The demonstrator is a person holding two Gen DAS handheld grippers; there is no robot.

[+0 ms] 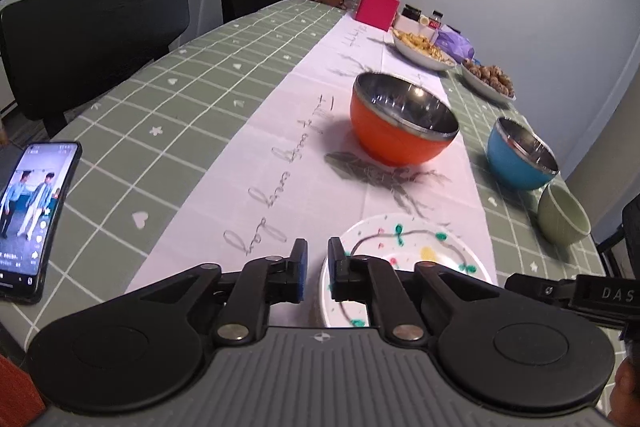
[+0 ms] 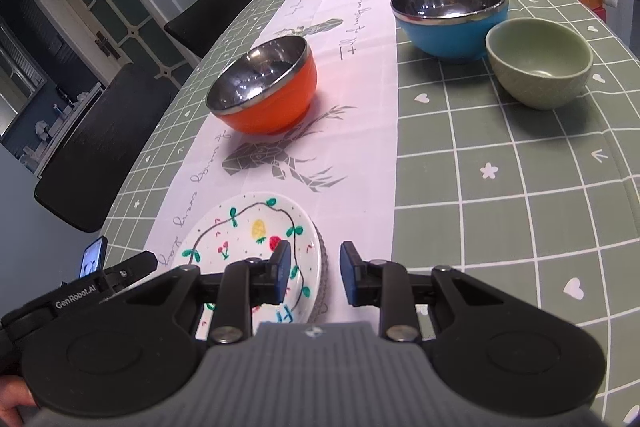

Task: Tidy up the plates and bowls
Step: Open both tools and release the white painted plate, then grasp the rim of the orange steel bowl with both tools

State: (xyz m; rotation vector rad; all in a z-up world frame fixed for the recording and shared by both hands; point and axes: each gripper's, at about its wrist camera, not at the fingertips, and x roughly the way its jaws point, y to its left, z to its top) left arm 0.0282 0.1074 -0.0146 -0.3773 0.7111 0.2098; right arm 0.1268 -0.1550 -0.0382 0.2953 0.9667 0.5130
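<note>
A white painted plate [image 1: 416, 251] [image 2: 256, 239] lies at the near end of the white runner, on top of a grey plate whose rim [image 2: 325, 267] shows at its right. Beyond it stand an orange steel-lined bowl [image 1: 400, 125] [image 2: 264, 87], a blue steel-lined bowl [image 1: 520, 157] [image 2: 452, 15] and a small green bowl [image 1: 562, 213] [image 2: 540, 63], all upright and empty. My left gripper [image 1: 318, 271] is open and empty at the plate's left edge. My right gripper [image 2: 316, 273] is open and empty over the plate's right edge.
A phone [image 1: 32, 219] lies at the left on the green checked tablecloth [image 2: 500, 187]. Two dishes of food [image 1: 420, 47] [image 1: 488, 79], a pink box [image 1: 376, 9], bottles and jars stand at the far end. Black chairs [image 1: 92, 35] line the left side.
</note>
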